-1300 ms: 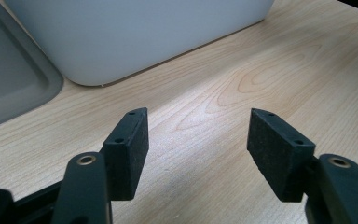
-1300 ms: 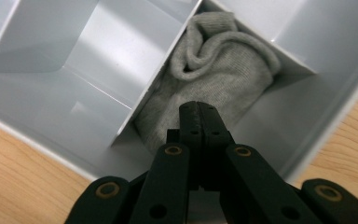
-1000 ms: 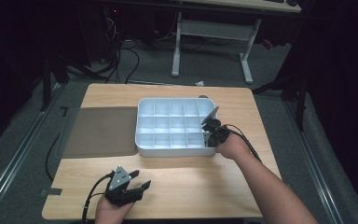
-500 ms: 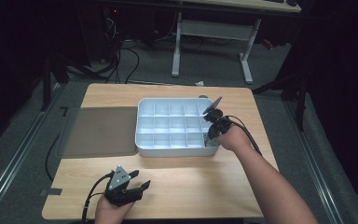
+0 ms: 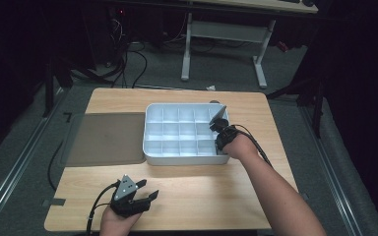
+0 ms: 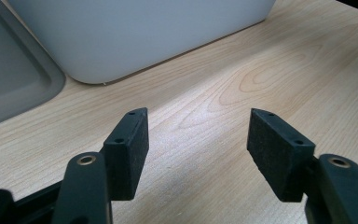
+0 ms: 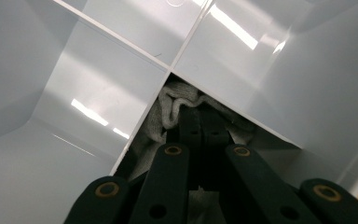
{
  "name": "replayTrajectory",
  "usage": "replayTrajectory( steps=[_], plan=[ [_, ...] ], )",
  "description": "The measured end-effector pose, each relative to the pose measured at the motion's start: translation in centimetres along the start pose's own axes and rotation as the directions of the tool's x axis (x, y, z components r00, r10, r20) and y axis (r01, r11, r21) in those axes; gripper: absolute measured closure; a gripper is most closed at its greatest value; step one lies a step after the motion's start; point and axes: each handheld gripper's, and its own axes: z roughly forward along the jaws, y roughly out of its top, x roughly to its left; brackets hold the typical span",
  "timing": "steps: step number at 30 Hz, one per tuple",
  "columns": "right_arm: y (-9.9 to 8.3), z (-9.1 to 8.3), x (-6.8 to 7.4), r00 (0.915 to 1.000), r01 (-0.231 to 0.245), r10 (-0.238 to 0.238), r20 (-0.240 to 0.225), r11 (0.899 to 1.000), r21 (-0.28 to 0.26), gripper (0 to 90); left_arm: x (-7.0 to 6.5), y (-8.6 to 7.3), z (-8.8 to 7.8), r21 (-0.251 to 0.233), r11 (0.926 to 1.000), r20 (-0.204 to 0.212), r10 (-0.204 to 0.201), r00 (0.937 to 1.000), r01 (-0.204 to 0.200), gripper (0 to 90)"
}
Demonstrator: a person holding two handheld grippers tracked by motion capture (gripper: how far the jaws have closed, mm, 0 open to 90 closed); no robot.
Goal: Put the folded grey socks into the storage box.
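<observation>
Left gripper [image 5: 142, 199] rests on the table [image 5: 202, 191] near the front edge, jaws wide apart and empty, well short of the white divided tray [image 5: 150, 135]. Right gripper [image 7: 200, 128] reaches into a right-hand compartment, jaws pinched together on a grey cloth [image 7: 168, 109]. Best, I judge, to push the cloth down fully below the dividers before letting go.
</observation>
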Motion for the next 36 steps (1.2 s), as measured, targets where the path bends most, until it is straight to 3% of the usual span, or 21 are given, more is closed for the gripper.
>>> replayTrajectory(
  steps=[6, 25, 28, 36],
  plan=[
    [-0.1, 0.0, 0.0, 1.0, 0.004, -0.004, 0.002, 1.0, -0.008, 90.0, 0.0, 0.0, 0.0, -0.001, 1.0, 0.0, -0.001, 1.0, 0.001, 39.1],
    [-1.0, -3.5, -1.0, 0.999, -0.019, 0.016, -0.042, 0.996, -0.082, 81.9, -0.1, 0.0, 0.2, 0.009, 1.0, 0.005, 0.004, 1.0, -0.004, 39.1],
    [-1.2, -4.2, -1.1, 0.9982, -0.04, 0.035, -0.05, 0.994, -0.1, 79.5, -0.1, 0.0, 0.2, 0.012, 0.9999, 0.005, 0.005, 1.0, -0.005, 39.1],
    [-2.6, -6.1, -1.1, 0.9976, -0.036, 0.024, -0.065, 0.98, -0.196, 71.1, -0.1, -0.1, 0.2, 0.018, 0.9998, 0.005, 0.007, 1.0, -0.007, 39.1]
  ],
)
